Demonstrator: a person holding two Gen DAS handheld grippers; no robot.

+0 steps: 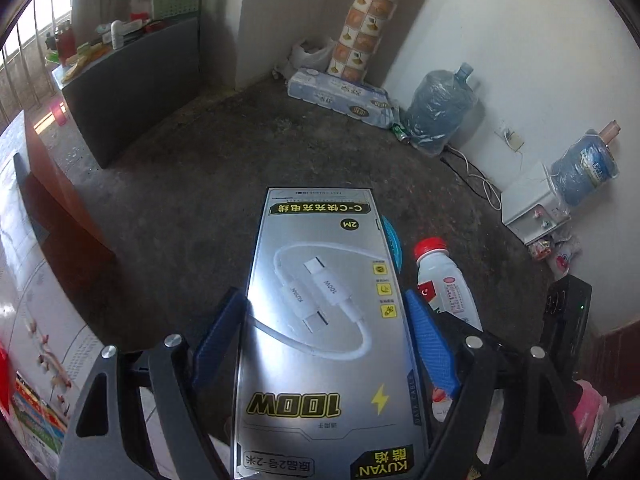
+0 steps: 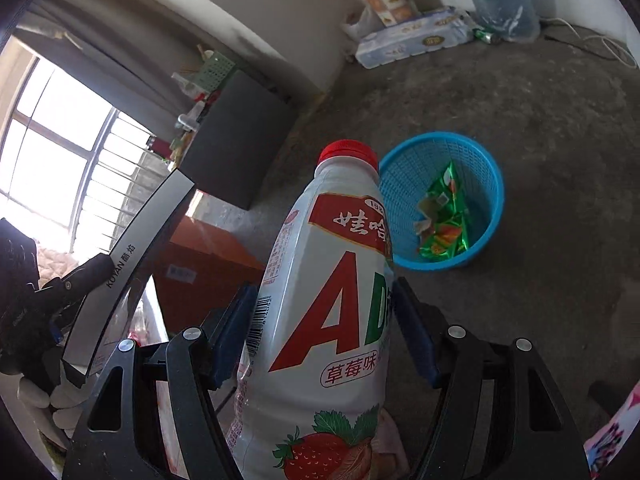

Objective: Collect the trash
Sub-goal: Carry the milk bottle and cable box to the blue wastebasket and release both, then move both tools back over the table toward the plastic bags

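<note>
While each gripper's fingers pinch box (image 1: pixel 320 320) or bottle (image 2: pixel 320 300), basket (image 2: pixel 486 184) stands apart.

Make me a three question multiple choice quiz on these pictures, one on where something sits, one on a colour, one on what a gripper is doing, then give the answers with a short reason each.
1. Where does the blue basket stand?
A. on the grey cabinet
B. on the bare floor
C. on the orange box

2. What colour is the cap of the white bottle?
A. red
B. green
C. yellow

3. What is the left gripper doing?
A. hanging open and empty
B. gripping the basket rim
C. clamping the silver cable box

Answers:
1 B, the basket rests on the dark concrete floor, with green wrappers inside.
2 A, the screw cap on top of the bottle held in the right gripper is red.
3 C, both blue pads press the box's long edges.
</note>
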